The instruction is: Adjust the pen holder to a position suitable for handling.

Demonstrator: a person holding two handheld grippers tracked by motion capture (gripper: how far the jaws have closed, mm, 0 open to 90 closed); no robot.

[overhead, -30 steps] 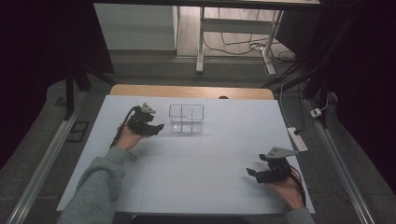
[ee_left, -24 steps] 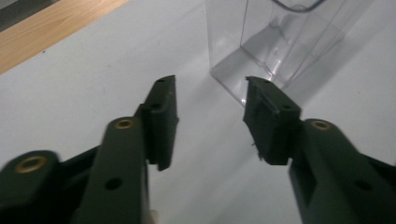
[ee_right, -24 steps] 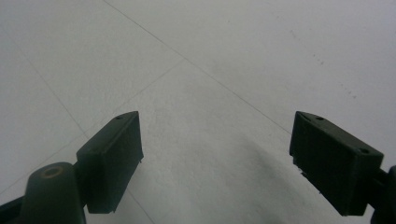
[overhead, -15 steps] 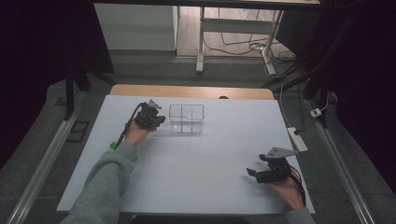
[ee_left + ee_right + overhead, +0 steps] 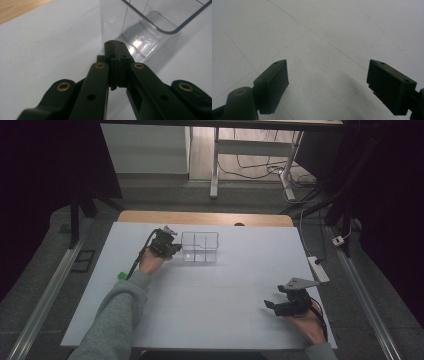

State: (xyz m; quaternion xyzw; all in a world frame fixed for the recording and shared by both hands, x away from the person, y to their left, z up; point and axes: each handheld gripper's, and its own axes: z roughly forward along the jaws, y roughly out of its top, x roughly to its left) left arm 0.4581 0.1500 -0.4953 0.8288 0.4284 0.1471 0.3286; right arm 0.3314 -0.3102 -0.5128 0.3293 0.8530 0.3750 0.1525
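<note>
Closer now, left tool [image 5: 115, 53] meets clear box [image 5: 200, 247] with jaws together.

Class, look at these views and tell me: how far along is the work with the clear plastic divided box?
Done: the left hand-held gripper has reached the clear plastic divided box, jaws shut with nothing between them, tips at its near wall. In hand: it looks set to nudge the box, though contact cannot be confirmed. Left: any move of the box across the white table; the right hand-held gripper rests open, far from it.
</note>
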